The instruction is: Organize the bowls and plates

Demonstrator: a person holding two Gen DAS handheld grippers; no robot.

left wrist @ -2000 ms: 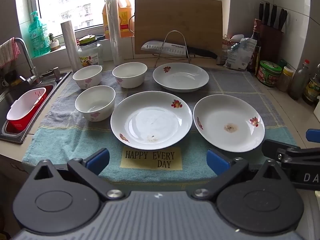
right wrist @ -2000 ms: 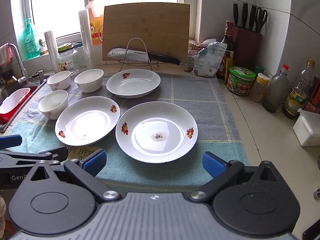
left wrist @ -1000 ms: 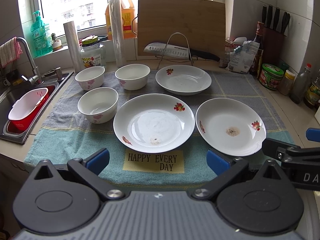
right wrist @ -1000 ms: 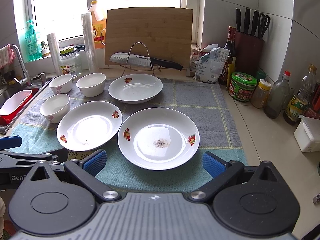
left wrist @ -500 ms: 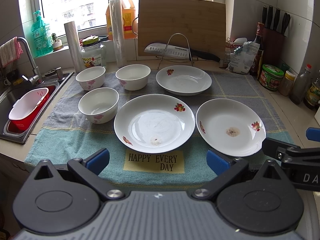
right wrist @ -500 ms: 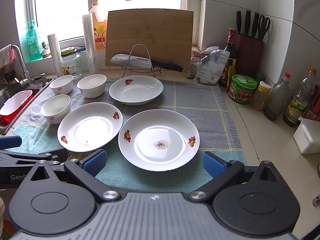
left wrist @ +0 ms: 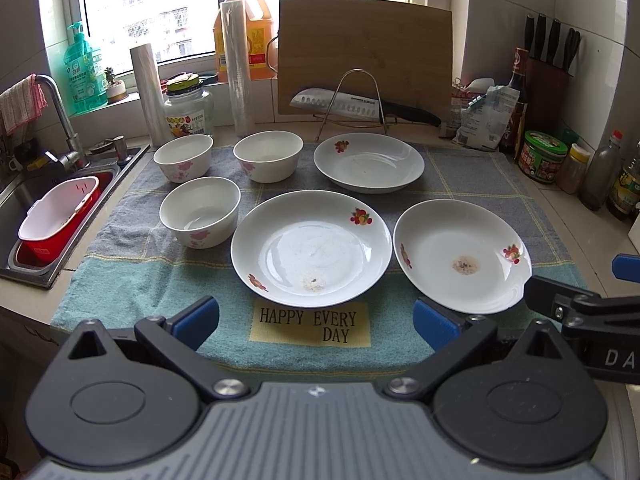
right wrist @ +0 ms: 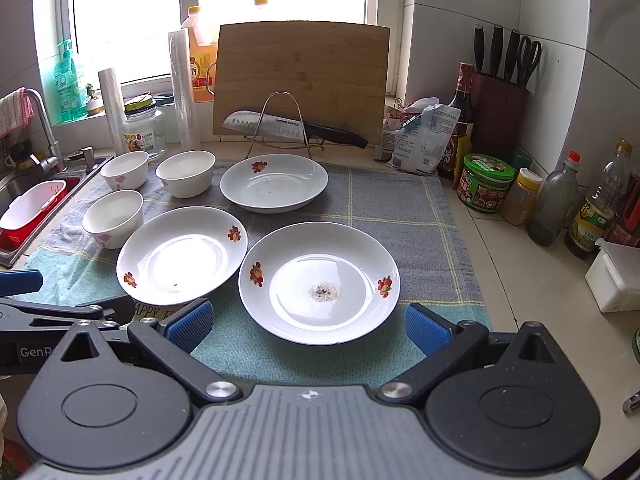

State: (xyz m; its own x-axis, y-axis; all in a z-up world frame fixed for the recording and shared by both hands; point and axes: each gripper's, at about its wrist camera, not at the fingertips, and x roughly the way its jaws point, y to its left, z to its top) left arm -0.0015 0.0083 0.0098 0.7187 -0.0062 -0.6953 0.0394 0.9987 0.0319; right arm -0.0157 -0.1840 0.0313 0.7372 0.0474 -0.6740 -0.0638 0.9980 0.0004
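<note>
Three white flower-print plates lie on a towel: a middle plate (left wrist: 311, 248) (right wrist: 182, 255), a right plate (left wrist: 462, 255) (right wrist: 319, 282) with a crumb stain, and a far plate (left wrist: 368, 162) (right wrist: 274, 182). Three white bowls stand to the left: a near bowl (left wrist: 199, 211) (right wrist: 113, 218), a far left bowl (left wrist: 183, 157) (right wrist: 124, 169), and a far middle bowl (left wrist: 268, 155) (right wrist: 185, 173). My left gripper (left wrist: 316, 322) is open and empty at the towel's front edge, before the middle plate. My right gripper (right wrist: 308, 330) is open and empty before the right plate.
A knife on a wire rack (left wrist: 360, 106) and a cutting board (left wrist: 365, 52) stand at the back. The sink (left wrist: 44, 216) with a red-and-white basket is on the left. Jars and bottles (right wrist: 560, 200) line the right wall, beside a white box (right wrist: 618, 274).
Both views sit a little higher and farther back than before, so the dishes appear slightly lower in the frames. Nothing on the towel has moved.
</note>
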